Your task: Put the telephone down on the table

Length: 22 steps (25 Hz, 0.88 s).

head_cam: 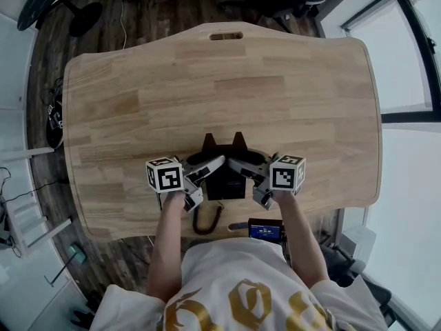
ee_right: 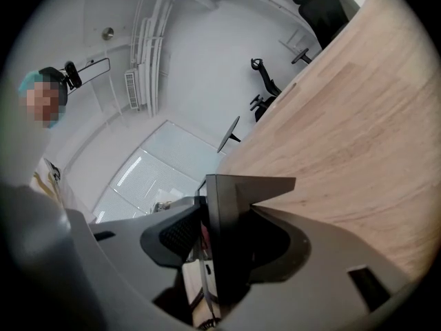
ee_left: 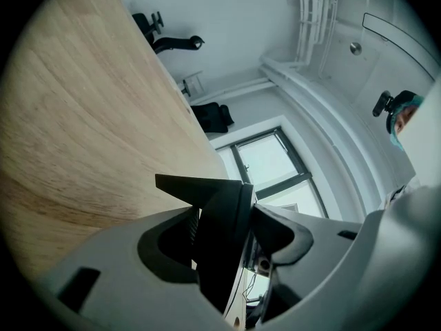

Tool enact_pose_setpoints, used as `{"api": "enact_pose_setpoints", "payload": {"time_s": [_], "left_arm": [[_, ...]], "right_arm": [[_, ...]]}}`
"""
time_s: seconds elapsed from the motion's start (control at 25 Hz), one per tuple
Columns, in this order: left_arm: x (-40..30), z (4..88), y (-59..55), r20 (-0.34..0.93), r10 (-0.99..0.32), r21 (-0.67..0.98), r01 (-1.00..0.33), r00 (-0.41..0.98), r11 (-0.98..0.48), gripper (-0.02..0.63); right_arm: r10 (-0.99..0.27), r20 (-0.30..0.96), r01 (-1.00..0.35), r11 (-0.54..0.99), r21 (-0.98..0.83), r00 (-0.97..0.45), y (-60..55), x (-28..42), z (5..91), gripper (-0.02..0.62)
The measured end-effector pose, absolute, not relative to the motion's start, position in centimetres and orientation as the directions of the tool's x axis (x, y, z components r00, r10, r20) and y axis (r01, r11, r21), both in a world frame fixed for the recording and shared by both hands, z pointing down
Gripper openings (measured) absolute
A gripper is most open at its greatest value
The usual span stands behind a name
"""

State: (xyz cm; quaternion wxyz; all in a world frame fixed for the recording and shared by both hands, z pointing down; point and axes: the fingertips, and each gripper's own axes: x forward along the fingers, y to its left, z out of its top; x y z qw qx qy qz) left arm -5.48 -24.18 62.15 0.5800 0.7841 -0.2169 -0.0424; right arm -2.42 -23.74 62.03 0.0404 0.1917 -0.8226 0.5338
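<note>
The left gripper [head_cam: 201, 176] and the right gripper [head_cam: 249, 173] are each clamping one side of the black telephone [head_cam: 224, 182], holding it over the near edge of the wooden table [head_cam: 227, 88]. It is probably not resting there yet. Doing this well is asking for both sides sinking level, the coiled cord [head_cam: 207, 219] hanging clear, and no letting go until the base is sitting flat.

Black, angular telephone [head_cam: 224, 183] clamped at both sides over the wooden surface [head_cam: 207, 81], near edge; coiled cord [head_cam: 207, 221] dangling.
</note>
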Motion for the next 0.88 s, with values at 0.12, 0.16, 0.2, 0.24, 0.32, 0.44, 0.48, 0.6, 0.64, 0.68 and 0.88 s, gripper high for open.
{"api": "enact_pose_setpoints", "payload": {"time_s": [0.12, 0.16, 0.2, 0.24, 0.32, 0.44, 0.48, 0.6, 0.64, 0.68, 0.88], "left_arm": [[-5.4, 62.5, -24.2, 0.192, -0.385, 0.930, -0.293, 0.903, -0.223, 0.235], [-5.5, 62.6, -24.3, 0.194, -0.385, 0.930, -0.294, 0.902, -0.220, 0.235], [-5.5, 62.7, -24.3, 0.196, -0.384, 0.931, -0.295, 0.902, -0.217, 0.233], [-5.4, 62.8, -24.4, 0.198, -0.384, 0.931, -0.295, 0.902, -0.214, 0.232], [-5.4, 63.0, -24.4, 0.202, -0.383, 0.932, -0.297, 0.902, -0.209, 0.230], [-5.5, 63.3, -24.6, 0.206, -0.381, 0.933, -0.298, 0.902, -0.201, 0.227], [-5.6, 63.3, -24.7, 0.207, -0.378, 0.933, -0.299, 0.902, -0.202, 0.225], [-5.5, 63.4, -24.7, 0.212, -0.361, 0.931, -0.300, 0.908, -0.208, 0.222], [-5.4, 63.5, -24.7, 0.211, -0.355, 0.932, -0.297, 0.911, -0.209, 0.222], [-5.3, 63.5, -24.6, 0.209, -0.351, 0.932, -0.294, 0.913, -0.210, 0.222], [-5.4, 63.5, -24.7, 0.213, -0.357, 0.932, -0.299, 0.910, -0.206, 0.222]], "right_arm": [[-0.275, 0.276, -0.362, 0.343, -0.867, -0.921, -23.8, -2.4, 62.4, 0.198], [-0.275, 0.278, -0.363, 0.339, -0.868, -0.921, -23.9, -2.4, 62.4, 0.198], [-0.275, 0.279, -0.363, 0.336, -0.869, -0.920, -24.0, -2.4, 62.5, 0.198], [-0.275, 0.280, -0.364, 0.332, -0.870, -0.920, -24.0, -2.4, 62.6, 0.198], [-0.276, 0.283, -0.366, 0.326, -0.871, -0.919, -24.1, -2.3, 62.9, 0.198], [-0.278, 0.284, -0.368, 0.321, -0.873, -0.917, -24.4, -2.5, 63.2, 0.198], [-0.278, 0.284, -0.367, 0.320, -0.873, -0.918, -24.5, -2.5, 63.2, 0.198], [-0.277, 0.280, -0.362, 0.314, -0.878, -0.919, -24.5, -2.5, 63.4, 0.198], [-0.276, 0.278, -0.359, 0.313, -0.879, -0.920, -24.5, -2.5, 63.4, 0.199], [-0.275, 0.276, -0.357, 0.311, -0.881, -0.921, -24.5, -2.5, 63.5, 0.199], [-0.279, 0.275, -0.358, 0.309, -0.881, -0.920, -24.6, -2.5, 63.5, 0.201]]}}
